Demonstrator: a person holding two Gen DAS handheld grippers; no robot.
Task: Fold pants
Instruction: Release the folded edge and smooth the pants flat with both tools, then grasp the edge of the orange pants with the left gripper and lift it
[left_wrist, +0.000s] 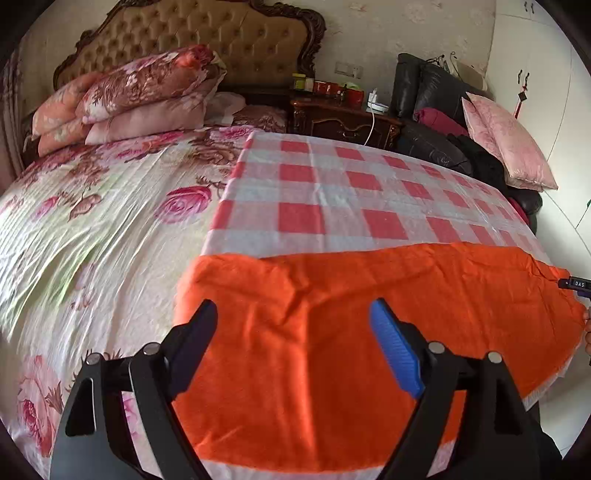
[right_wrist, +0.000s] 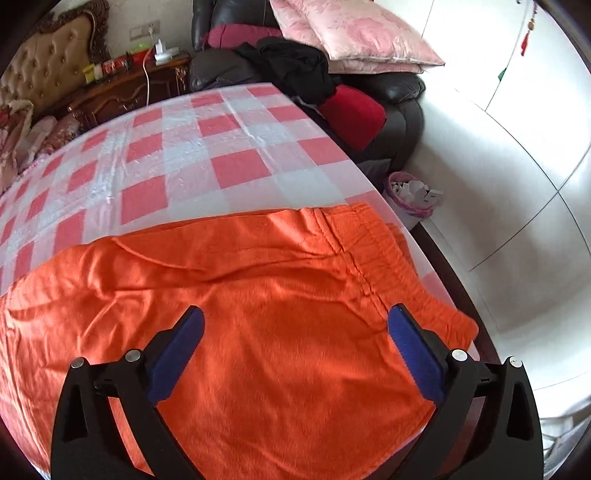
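My orange pants lie flat on the checked cloth over the bed, waistband rightward. Left gripper and right gripper hover above, jaws wide and empty, ready to pinch edges.

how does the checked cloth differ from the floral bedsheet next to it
The checked cloth has pink and white squares; the floral bedsheet has pink roses on cream. The checked cloth looks glossy and lies fairly flat; the bedsheet is finely wrinkled. The orange pants lie on the checked cloth, not on the bedsheet. Both are spread over the bed.
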